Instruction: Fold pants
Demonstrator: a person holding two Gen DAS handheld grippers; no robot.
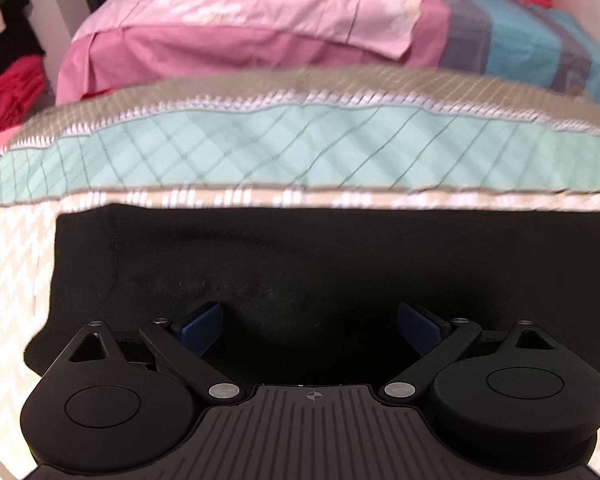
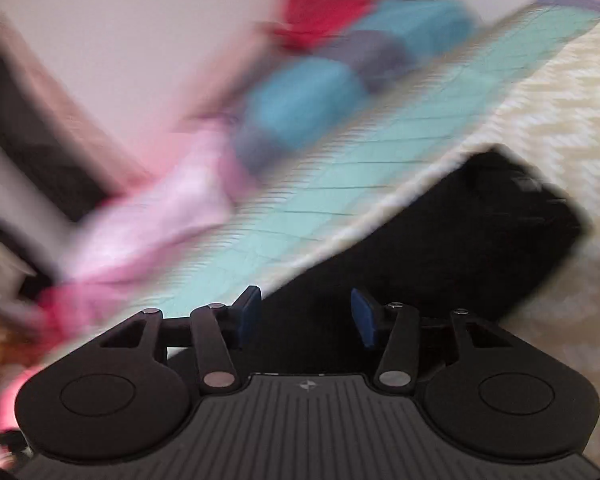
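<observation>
The black pants [image 1: 300, 248] lie folded into a broad rectangle on the cream patterned bedspread [image 1: 12, 280]. My left gripper [image 1: 310, 320] hovers over their near edge, pointing steeply down, open wide, with only dark cloth showing beneath its blue pads [image 1: 204, 320]. The right wrist view is blurred and tilted. There the pants [image 2: 480, 232] stretch away to the right, one squared end lying on the bedspread [image 2: 560, 100]. My right gripper [image 2: 304, 314] sits over their near left part with the jaws partly apart, and I see nothing pinched between its pads [image 2: 360, 316].
A teal quilted band [image 1: 300, 140] crosses the bed beyond the pants. Behind it lie a pink pillow [image 1: 240, 12] and a blue and grey striped cover [image 1: 520, 40]. Red cloth [image 1: 16, 84] is piled at the far left, with dark hanging clothes above.
</observation>
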